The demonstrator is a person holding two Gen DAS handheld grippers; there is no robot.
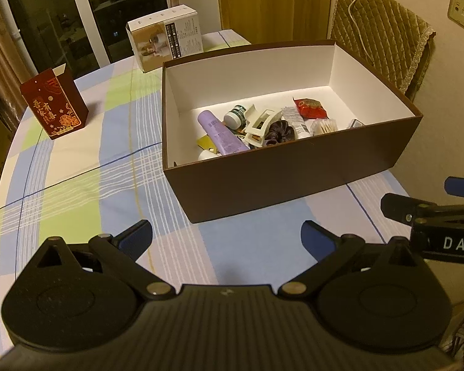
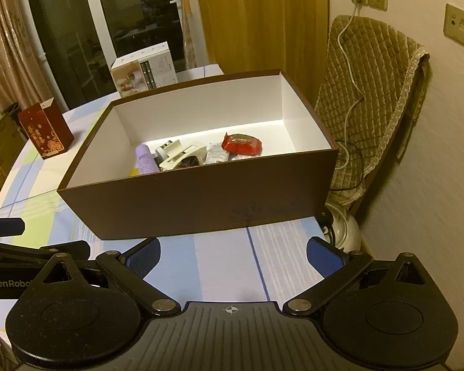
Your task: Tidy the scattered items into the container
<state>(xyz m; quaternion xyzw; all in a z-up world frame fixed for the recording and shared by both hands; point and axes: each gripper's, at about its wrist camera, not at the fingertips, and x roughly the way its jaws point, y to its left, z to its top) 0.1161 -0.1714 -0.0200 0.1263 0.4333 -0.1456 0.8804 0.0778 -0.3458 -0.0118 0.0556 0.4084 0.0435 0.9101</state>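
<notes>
Left wrist view: we see the left gripper (image 1: 227,241) low over the checked tablecloth (image 1: 86,167), jaws spread wide, nothing between the blue pads (image 1: 136,238). Just ahead sits the brown box (image 1: 287,182) with white inner walls, on the table. Inside it, near the front wall, we count a lilac tube (image 1: 221,133), a green-capped jar (image 1: 235,114), a cream hair claw (image 1: 258,125), a dark scrunchie (image 1: 278,133), a red snack packet (image 1: 310,107), a pack of cotton swabs (image 1: 323,126) and a white tube (image 1: 295,120) (a few smaller bits we can't make out). Well to the left of the box stands a dark red gift carton (image 1: 55,105), top flap up; behind the box's far left corner a white product carton (image 1: 167,38). A chair with a quilted cover (image 1: 383,34) is beyond the box at right. The right gripper (image 1: 430,213) pokes in from the right edge. Right wrist view: right gripper (image 2: 233,258) also gaping, empty, hovering over the cloth (image 2: 219,266) just short of the box (image 2: 201,198). Lilac tube (image 2: 145,159), hair claw (image 2: 182,156), red packet (image 2: 242,144) show over the front wall. Red carton (image 2: 46,131) left of the box, white carton (image 2: 145,71) behind it, the chair cover (image 2: 371,99) at right, with a white cable (image 2: 351,61) draped over it. Part of the left gripper (image 2: 31,253) enters at left
</notes>
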